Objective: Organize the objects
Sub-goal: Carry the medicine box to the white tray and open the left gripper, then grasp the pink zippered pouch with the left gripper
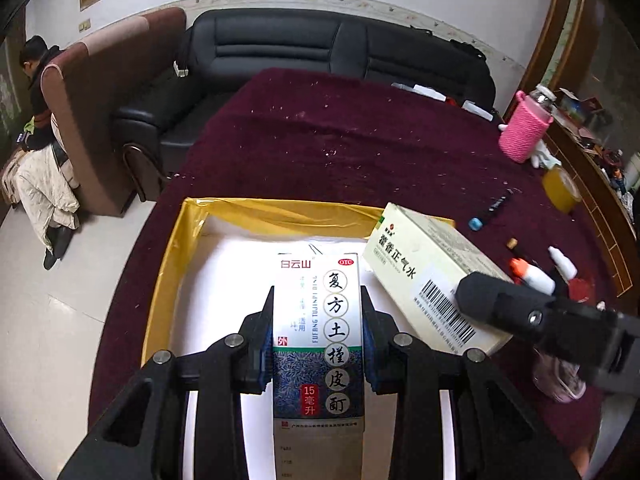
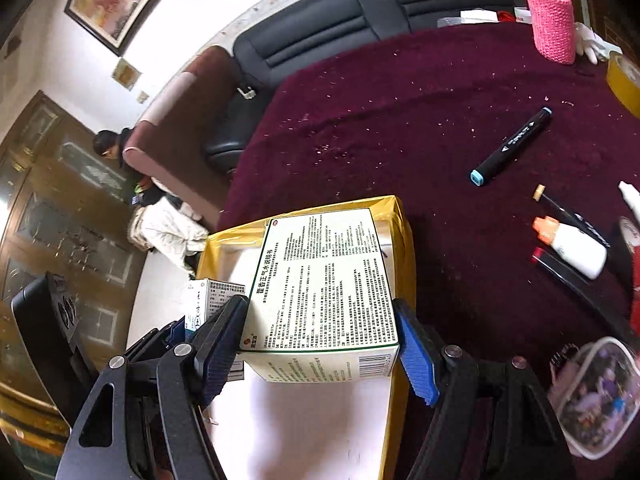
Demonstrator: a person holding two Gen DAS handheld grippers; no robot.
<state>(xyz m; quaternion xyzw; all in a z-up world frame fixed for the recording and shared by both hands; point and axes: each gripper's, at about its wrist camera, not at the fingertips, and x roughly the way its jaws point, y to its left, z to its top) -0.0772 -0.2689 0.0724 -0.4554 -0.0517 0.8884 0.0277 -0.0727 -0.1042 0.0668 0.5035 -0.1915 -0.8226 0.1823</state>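
My left gripper is shut on a narrow white-and-blue medicine box, held upright over a shallow tray with yellow walls and a white floor. Just to its right, a wider cream medicine box with a barcode hangs tilted over the tray's right corner. One black finger of the right gripper reaches in on it from the right. In the right wrist view my right gripper is shut on the cream box, printed side up, above the tray wall. The narrow box shows to the left.
A dark red cloth covers the table. At right lie a black marker, a white bottle with orange cap, a yellow tape roll, a pink-sleeved bottle and a clear container. A black sofa stands behind; a person sits far left.
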